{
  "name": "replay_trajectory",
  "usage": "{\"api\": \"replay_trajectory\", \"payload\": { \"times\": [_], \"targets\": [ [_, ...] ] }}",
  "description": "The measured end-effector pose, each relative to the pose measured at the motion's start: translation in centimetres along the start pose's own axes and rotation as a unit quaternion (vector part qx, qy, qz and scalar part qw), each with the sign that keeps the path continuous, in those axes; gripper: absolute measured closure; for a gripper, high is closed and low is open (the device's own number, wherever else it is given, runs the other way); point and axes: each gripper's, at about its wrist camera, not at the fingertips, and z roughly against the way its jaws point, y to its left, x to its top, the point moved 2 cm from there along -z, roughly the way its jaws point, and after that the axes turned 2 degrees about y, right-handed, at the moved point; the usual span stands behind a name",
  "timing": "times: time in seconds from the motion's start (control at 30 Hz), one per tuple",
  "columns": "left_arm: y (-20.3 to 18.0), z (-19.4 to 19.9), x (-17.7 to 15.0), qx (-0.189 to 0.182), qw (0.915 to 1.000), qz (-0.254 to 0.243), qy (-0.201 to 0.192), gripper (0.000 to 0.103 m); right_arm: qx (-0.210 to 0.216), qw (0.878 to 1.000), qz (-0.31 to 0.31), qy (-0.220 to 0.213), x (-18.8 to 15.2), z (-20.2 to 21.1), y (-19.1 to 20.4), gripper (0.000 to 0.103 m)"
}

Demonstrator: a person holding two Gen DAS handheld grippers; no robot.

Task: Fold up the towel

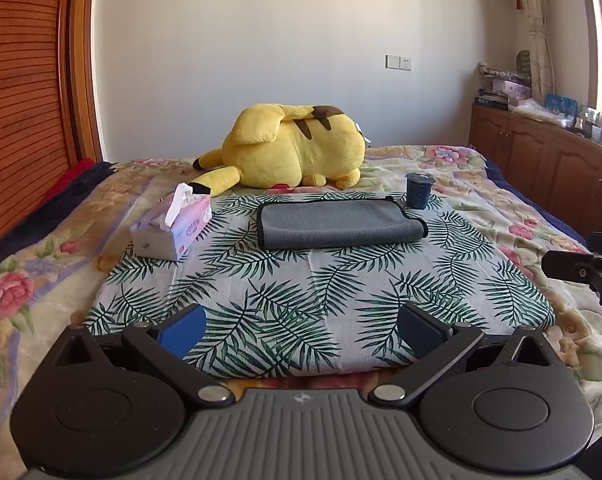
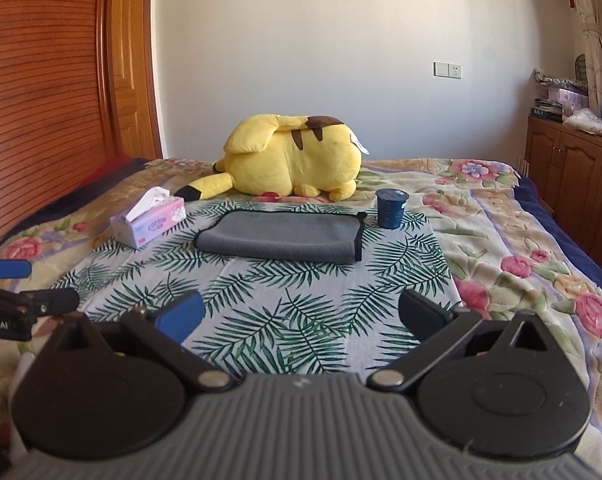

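A grey towel [image 1: 337, 225] with black edging lies folded on the far part of a palm-leaf cloth [image 1: 301, 292] spread on the bed; it also shows in the right wrist view [image 2: 281, 237]. My left gripper [image 1: 301, 330] is open and empty, well short of the towel, above the cloth's near edge. My right gripper [image 2: 301, 316] is open and empty, also well back from the towel. Each gripper shows at the edge of the other's view: the right one [image 1: 581, 270], the left one [image 2: 17, 284].
A tissue box [image 1: 173, 228] sits left of the towel. A dark blue cup [image 1: 419, 191] stands at the towel's far right corner. A yellow plush toy [image 1: 297, 148] lies behind. A wooden headboard [image 1: 21, 92] is left, wooden cabinets [image 1: 549, 164] right.
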Motion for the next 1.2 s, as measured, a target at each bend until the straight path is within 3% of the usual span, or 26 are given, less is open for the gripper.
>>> {"api": "replay_trajectory", "payload": {
  "times": [0.3, 1.2],
  "targets": [
    [0.3, -0.4, -0.9, 0.010, 0.9998, -0.001, -0.017, 0.016, -0.008, 1.000, 0.020, -0.014, -1.0, 0.1, 0.6, 0.000],
    [0.9, 2.0, -0.8, 0.018, 0.9960, -0.002, -0.088, 0.016, -0.032, 0.998, -0.011, -0.051, -1.0, 1.2, -0.4, 0.000]
  ]
}}
